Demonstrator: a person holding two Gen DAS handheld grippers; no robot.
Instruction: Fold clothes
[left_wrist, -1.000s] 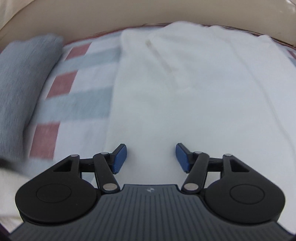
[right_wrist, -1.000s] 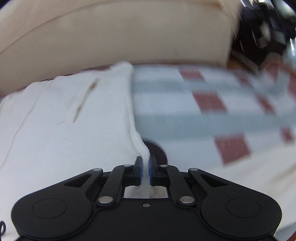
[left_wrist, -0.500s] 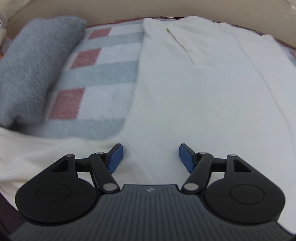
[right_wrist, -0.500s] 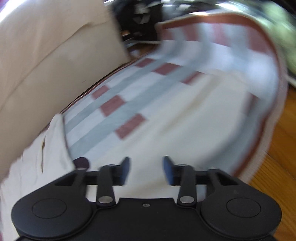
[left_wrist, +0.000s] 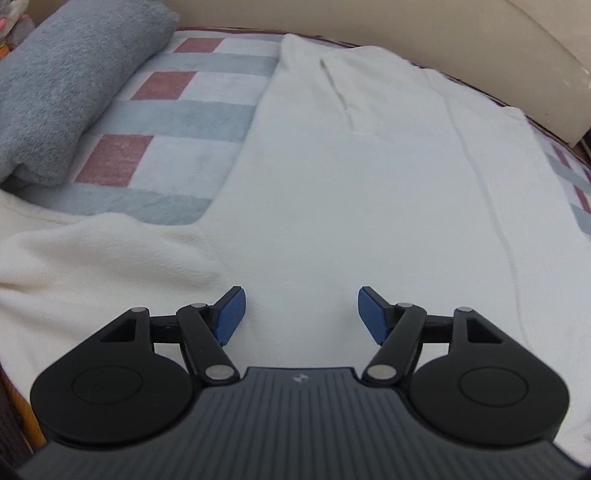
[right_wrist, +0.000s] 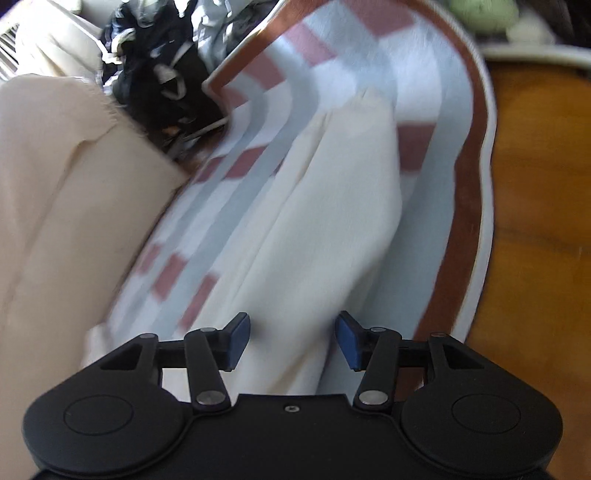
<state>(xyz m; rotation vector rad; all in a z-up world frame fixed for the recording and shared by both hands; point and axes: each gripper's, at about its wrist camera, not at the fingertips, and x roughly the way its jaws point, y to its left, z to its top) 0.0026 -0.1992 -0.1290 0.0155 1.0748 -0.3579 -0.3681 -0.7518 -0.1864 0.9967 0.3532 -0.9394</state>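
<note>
A white fleece garment (left_wrist: 351, 192) lies spread flat on a checked blanket (left_wrist: 177, 114), with a seam line running down its right side. My left gripper (left_wrist: 301, 314) hovers open over its near part, with nothing between the blue pads. In the right wrist view a long cream-white part of the garment (right_wrist: 332, 206) stretches away over the blanket (right_wrist: 436, 96). My right gripper (right_wrist: 291, 341) is above it with its jaws opening; the pads press on nothing.
A folded grey towel (left_wrist: 70, 81) lies at the blanket's far left. A beige sofa back (left_wrist: 461, 40) runs behind the garment. Beside it, a dark heap of clothes (right_wrist: 162, 81) shows in the right wrist view, with wooden floor (right_wrist: 535, 221) past the blanket's brown edge.
My right gripper let go of the white cloth edge it pinched, opened, and swung and rolled away toward the blanket's end. My left gripper shifted sideways over the garment, still open.
</note>
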